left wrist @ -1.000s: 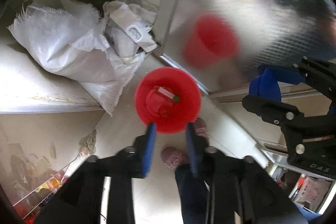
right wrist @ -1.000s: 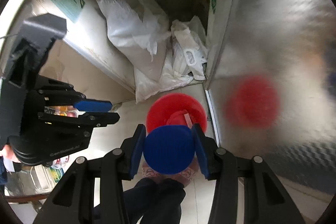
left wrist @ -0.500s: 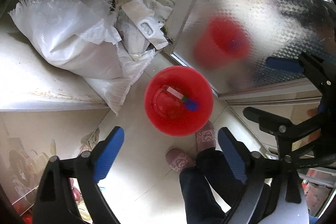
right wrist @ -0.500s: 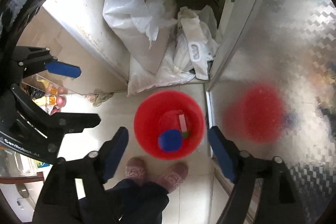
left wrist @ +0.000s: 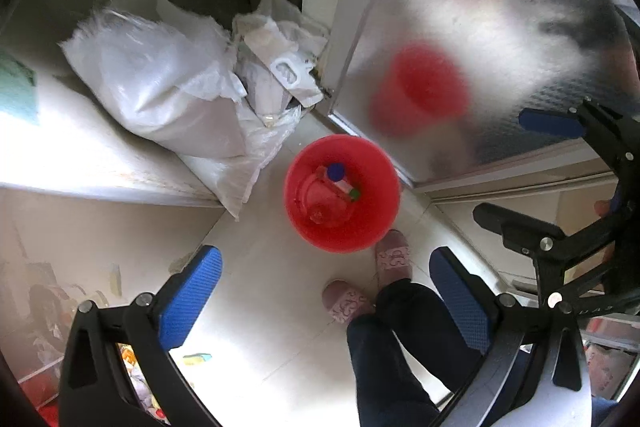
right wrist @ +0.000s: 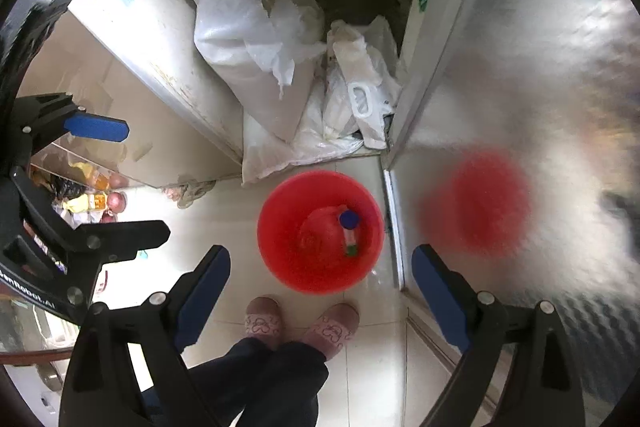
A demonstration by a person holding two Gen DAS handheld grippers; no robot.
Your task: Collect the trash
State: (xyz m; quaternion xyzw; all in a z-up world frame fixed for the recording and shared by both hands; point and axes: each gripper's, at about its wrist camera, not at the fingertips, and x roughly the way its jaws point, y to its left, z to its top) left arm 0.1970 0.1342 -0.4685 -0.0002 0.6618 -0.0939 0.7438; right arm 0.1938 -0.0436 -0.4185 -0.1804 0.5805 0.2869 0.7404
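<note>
Left gripper point(left wrist: 326, 301) points straight down above floor, jaws spreading, nothing between. Right gripper point(right wrist: 320, 291) tilted steeply down, jaws also opening, empty. Red bucket point(right wrist: 288, 267) on floor below both; blue cap point(right wrist: 349, 219) and small bottle point(right wrist: 350, 241) lie inside it.

Both wrist fisheyes look steeply down from well above the floor, each past its own hand-held gripper's spread blue pads, onto the red bucket point(left wrist: 342, 193) standing beside the person's slippers point(right wrist: 262, 317). The left view has the right hand-held gripper point(left wrist: 516, 165) at its right edge, and the right view has the left hand-held gripper point(right wrist: 138, 179) at its left edge. Both share the bucket, the white sacks point(right wrist: 248, 39), the tiled floor point(left wrist: 256, 307) and the patterned metal door point(right wrist: 540, 47) with the bucket's red reflection.
</note>
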